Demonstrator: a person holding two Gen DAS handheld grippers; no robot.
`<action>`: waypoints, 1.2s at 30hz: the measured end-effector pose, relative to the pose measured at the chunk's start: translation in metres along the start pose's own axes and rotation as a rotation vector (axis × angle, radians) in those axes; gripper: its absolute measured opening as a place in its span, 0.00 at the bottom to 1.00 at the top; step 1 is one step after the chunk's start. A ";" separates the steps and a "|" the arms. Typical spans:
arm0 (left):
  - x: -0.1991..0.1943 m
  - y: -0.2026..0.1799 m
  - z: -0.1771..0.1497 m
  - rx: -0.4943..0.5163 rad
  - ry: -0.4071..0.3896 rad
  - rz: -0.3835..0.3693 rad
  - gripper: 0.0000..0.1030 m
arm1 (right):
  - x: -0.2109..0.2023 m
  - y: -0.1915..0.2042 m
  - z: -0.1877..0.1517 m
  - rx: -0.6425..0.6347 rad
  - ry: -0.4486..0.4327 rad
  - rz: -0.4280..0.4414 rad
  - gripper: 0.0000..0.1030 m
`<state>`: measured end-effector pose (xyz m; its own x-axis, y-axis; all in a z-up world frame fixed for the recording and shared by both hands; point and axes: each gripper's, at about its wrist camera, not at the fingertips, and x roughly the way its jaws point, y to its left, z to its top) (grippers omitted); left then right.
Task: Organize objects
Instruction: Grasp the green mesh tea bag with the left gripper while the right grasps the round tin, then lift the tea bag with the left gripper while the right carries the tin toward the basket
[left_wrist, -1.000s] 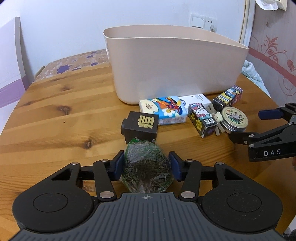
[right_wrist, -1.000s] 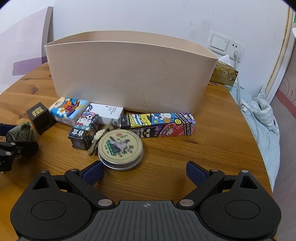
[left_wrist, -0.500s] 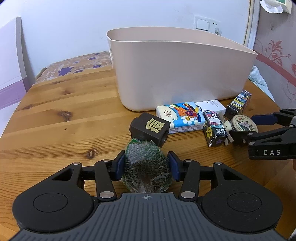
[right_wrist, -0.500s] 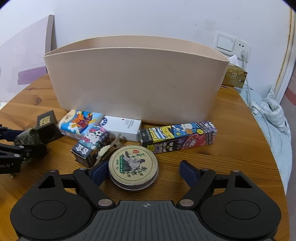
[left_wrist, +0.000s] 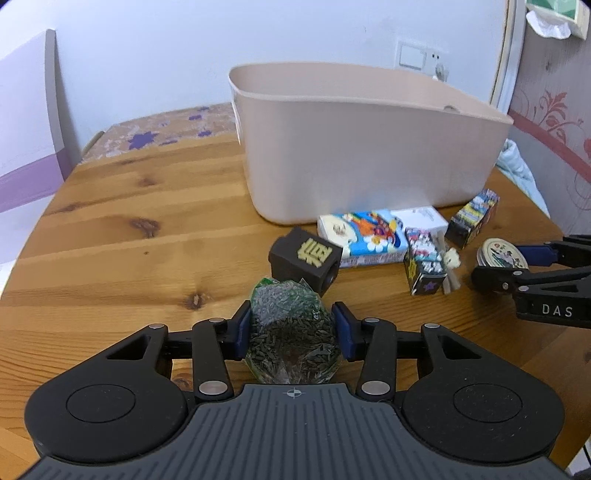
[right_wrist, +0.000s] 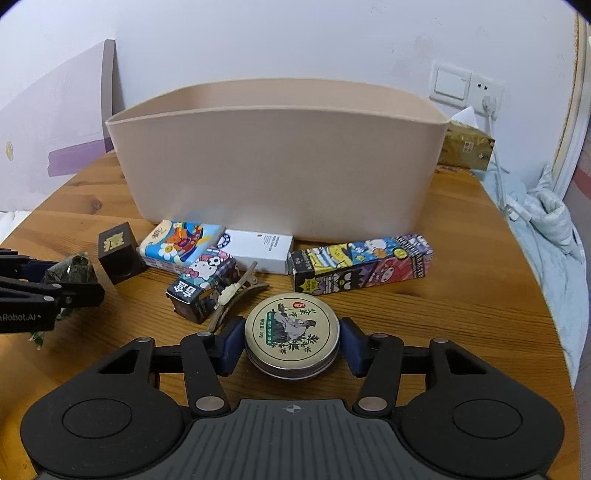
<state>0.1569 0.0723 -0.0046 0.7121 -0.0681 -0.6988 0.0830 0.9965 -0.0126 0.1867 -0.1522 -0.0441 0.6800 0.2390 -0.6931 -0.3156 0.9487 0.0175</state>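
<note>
A clear green packet of dark seeds (left_wrist: 291, 332) sits between the blue pads of my left gripper (left_wrist: 291, 321). Its jaws are closing and both pads press the packet's sides. My right gripper (right_wrist: 291, 343) is closing around a round metal tin (right_wrist: 291, 328) with a printed lid. Its pads touch the tin's left and right edges, and the tin rests on the wooden table (left_wrist: 129, 240). Behind both stands a large beige bin (right_wrist: 280, 166), and I cannot see inside it.
In front of the bin lie a black cube (left_wrist: 306, 258) with a gold character, a colourful tissue pack (left_wrist: 365, 236), a white box (left_wrist: 421, 218), a small cartoon box (right_wrist: 203, 284), a hair clip (right_wrist: 236, 288) and a long cartoon box (right_wrist: 362, 262). A crumpled cloth (right_wrist: 546, 236) lies past the right table edge.
The right gripper moved forward around the tin and its wide jaws narrowed onto it. The left jaws tightened slightly on the seed packet.
</note>
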 end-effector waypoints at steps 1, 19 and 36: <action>-0.004 0.000 0.002 0.000 -0.009 0.000 0.44 | -0.004 0.000 0.000 -0.002 -0.007 -0.001 0.50; -0.039 -0.006 0.048 0.006 -0.139 -0.095 0.44 | -0.067 -0.008 0.030 -0.036 -0.187 -0.113 0.50; -0.050 -0.023 0.109 0.058 -0.271 -0.096 0.44 | -0.084 -0.023 0.079 -0.025 -0.282 -0.147 0.50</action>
<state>0.1953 0.0473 0.1092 0.8587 -0.1802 -0.4798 0.1928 0.9810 -0.0235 0.1893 -0.1778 0.0707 0.8751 0.1513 -0.4598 -0.2144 0.9728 -0.0881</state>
